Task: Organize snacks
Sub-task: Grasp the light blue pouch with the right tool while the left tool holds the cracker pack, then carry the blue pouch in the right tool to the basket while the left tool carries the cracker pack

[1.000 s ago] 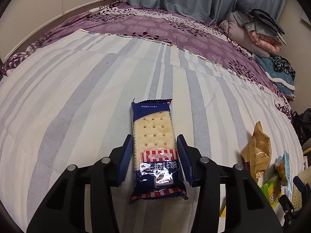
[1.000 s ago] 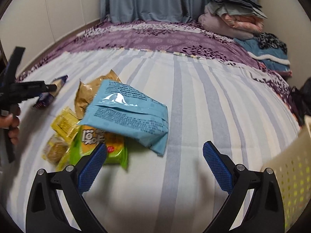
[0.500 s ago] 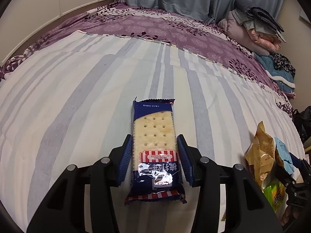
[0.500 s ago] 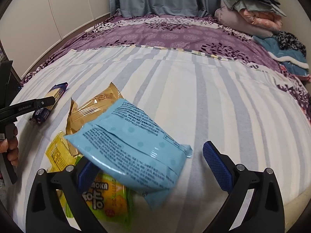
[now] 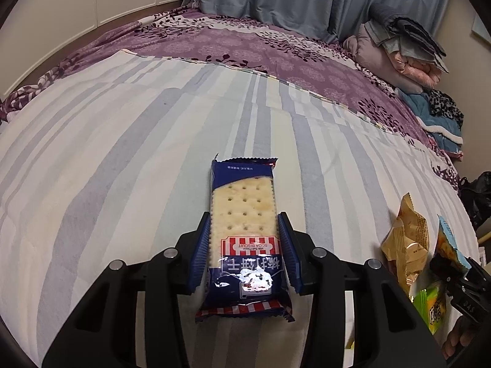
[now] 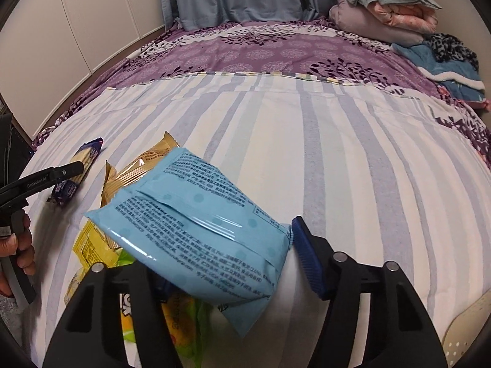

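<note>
Left wrist view: the left gripper [image 5: 244, 247] is clamped on a navy foil soda-biscuit packet [image 5: 242, 233] lying on the striped bedsheet [image 5: 107, 165], packet pointing to 12 o'clock.

Right wrist view: the right gripper [image 6: 228, 260], jaws just closing, straddles a light-blue plastic snack bag [image 6: 196, 233]; the 3 o'clock pad touches its edge, the 9 o'clock pad is hidden beneath.

— Left gripper [image 5: 244, 250]?
— Angled downward, jaws clamped, blue pads [image 5: 199, 250] pressing both sides of a packet.
— Right gripper [image 6: 228, 268]?
— Also angled down, jaws just closing around a bag, right pad touching it.
</note>
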### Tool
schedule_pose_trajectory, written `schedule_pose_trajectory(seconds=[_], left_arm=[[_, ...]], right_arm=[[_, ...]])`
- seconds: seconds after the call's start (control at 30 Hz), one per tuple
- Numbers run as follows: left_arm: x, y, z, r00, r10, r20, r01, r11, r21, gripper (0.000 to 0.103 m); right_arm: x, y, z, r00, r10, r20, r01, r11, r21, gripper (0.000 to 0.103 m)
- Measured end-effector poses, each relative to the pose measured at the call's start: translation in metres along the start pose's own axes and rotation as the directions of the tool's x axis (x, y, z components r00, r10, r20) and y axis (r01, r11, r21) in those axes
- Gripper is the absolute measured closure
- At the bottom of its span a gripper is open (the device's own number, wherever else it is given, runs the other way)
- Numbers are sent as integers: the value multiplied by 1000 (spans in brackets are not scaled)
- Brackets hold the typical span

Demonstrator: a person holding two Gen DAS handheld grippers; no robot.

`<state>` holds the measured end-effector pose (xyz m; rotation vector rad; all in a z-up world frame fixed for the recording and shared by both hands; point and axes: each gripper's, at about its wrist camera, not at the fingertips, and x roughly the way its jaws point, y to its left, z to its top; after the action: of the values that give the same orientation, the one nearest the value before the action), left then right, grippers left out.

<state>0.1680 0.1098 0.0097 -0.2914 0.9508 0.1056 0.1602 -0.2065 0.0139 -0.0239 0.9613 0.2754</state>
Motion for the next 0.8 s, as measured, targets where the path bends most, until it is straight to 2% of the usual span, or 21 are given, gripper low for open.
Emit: schedule_pose_trajectory(seconds=[0.43, 0.8], left_arm=[[-37, -15, -6, 998, -51, 37, 50, 998, 32, 59], [-74, -38, -19, 993, -94, 73, 88, 993, 82, 59]], right_arm=[[-49, -3, -12, 996, 6, 86, -11, 998, 56, 43], [-105, -8, -24, 982, -1, 188, -17, 996, 91, 43]])
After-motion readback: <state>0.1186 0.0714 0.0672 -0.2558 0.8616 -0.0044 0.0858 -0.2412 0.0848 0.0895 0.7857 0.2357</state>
